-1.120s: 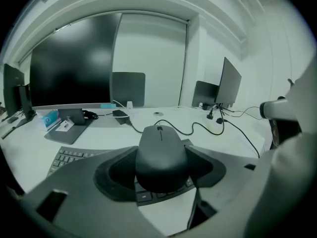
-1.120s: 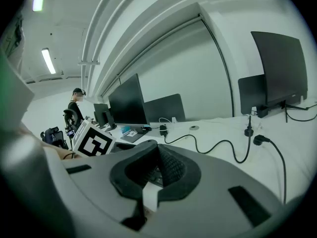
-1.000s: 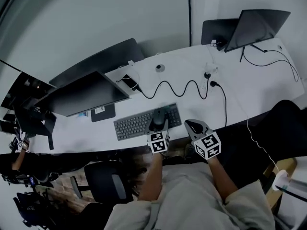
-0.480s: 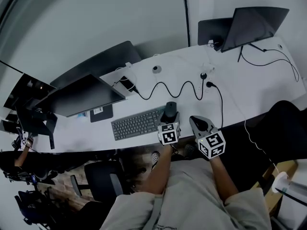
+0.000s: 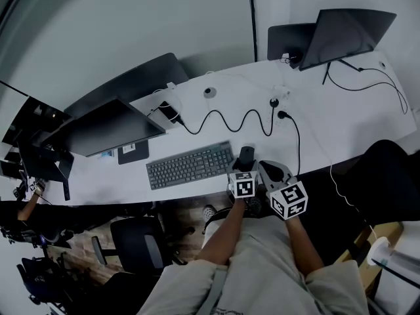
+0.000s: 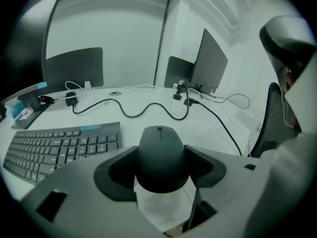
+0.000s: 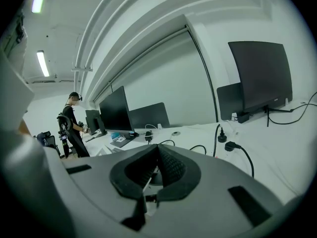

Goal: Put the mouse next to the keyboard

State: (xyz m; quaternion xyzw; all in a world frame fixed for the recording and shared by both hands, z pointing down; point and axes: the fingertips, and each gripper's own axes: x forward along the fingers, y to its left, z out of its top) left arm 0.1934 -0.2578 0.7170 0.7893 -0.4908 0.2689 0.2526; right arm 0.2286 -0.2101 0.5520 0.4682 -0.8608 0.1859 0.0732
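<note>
Mouse (image 5: 246, 155), a second ago over the right-hand keys of the keyboard (image 5: 189, 166), is now just past the keyboard's right end, gripped across its sides by the left tongs (image 6: 161, 170), which stand wide around it. Further right of the keyboard, the right tongs (image 7: 156, 167) are closed on nothing. The mouse seems to have reached its spot, so lowering it to the desk (image 5: 328, 130) and letting go is probably all that remains.
</note>
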